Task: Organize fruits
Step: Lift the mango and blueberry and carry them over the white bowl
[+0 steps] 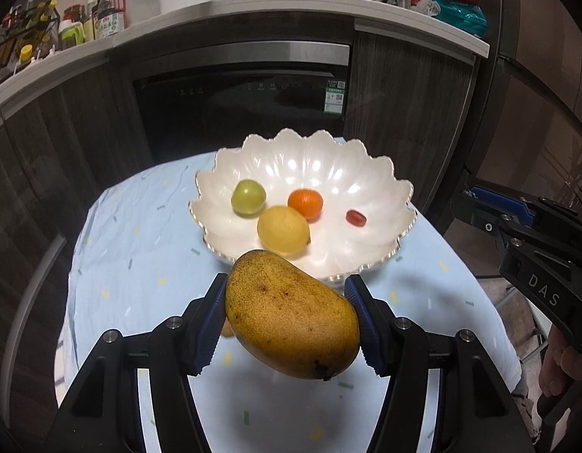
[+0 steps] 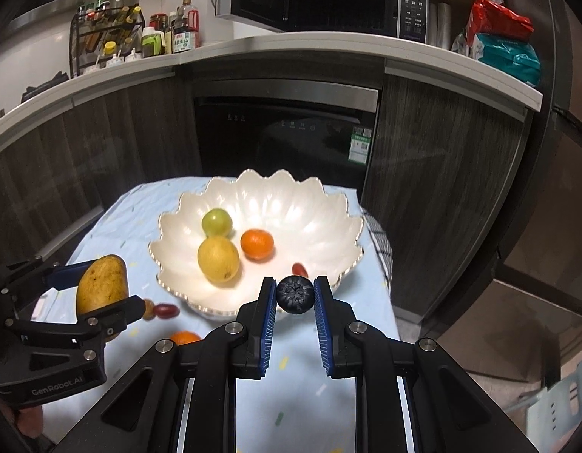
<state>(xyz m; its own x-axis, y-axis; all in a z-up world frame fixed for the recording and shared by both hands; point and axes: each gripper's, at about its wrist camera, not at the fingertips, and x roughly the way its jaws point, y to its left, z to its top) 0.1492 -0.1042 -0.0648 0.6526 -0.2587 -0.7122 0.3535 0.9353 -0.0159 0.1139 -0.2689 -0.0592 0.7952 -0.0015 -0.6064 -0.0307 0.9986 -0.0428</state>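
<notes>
My left gripper (image 1: 287, 302) is shut on a yellow-brown mango (image 1: 291, 315), held above the tablecloth just in front of the white scalloped bowl (image 1: 389, 188). The same mango (image 2: 102, 283) shows at the left of the right wrist view. My right gripper (image 2: 294, 290) is shut on a small dark blueberry (image 2: 294, 294), hanging over the bowl's (image 2: 328, 219) near rim. Inside the bowl lie a green fruit (image 1: 248, 197), a lemon (image 1: 283, 230), a small orange (image 1: 305, 204) and a red grape-like fruit (image 1: 355, 218).
On the light blue tablecloth (image 2: 113, 222) left of the bowl lie a red grape (image 2: 166, 310), a small yellowish fruit (image 2: 148, 309) and an orange (image 2: 185, 338). Dark cabinets and a built-in oven (image 2: 287, 136) stand behind the table. A hand (image 1: 555, 370) grips the right tool's handle.
</notes>
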